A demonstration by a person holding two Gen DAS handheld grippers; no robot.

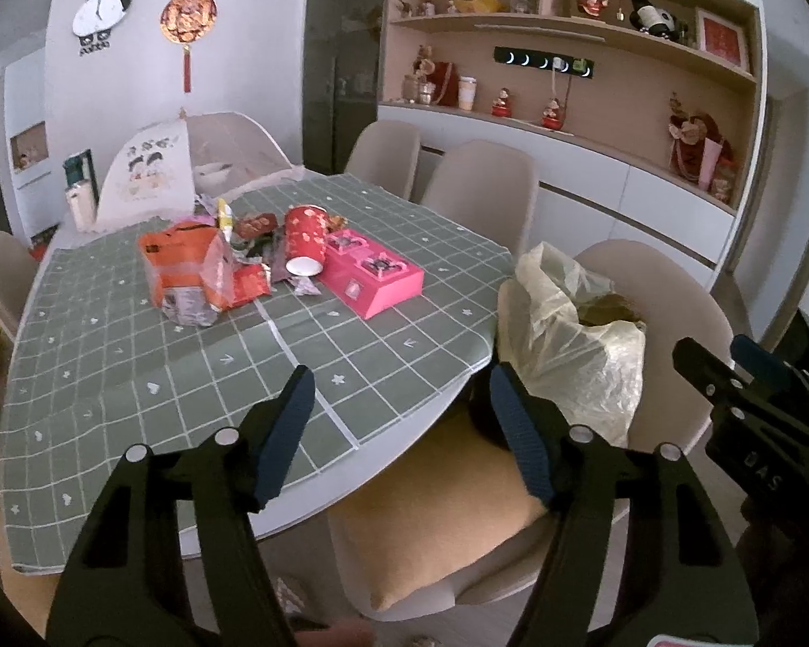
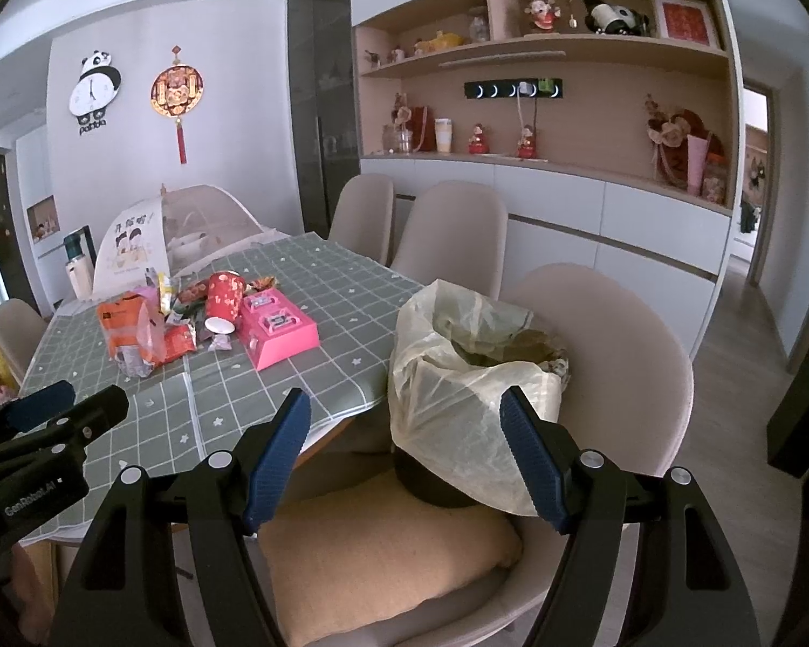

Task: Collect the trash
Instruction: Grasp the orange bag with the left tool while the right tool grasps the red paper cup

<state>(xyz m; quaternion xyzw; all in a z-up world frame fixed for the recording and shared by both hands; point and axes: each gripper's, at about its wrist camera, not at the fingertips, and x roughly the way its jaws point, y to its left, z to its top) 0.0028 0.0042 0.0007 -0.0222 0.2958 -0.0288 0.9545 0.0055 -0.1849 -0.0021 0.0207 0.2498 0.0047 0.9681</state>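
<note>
A heap of crumpled orange, red and silver foil wrappers point(image 1: 199, 275) is seen left of centre on the checked green counter point(image 1: 135, 377). Both the left gripper point(image 1: 399, 431) and right gripper point(image 2: 404, 453) are held empty, jaws apart. The wrappers are judged light, soft and slippery; a bunched fold should be pinched.

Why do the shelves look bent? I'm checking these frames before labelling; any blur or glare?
Left wrist view: fisheye distortion bows the wooden wall shelves and darkens the corners; the open left gripper is sharp. Right wrist view: same curvature, soft even daylight, no harsh glare; the translucent yellowish trash bag and open right gripper are clear, far ornaments slightly soft.
</note>
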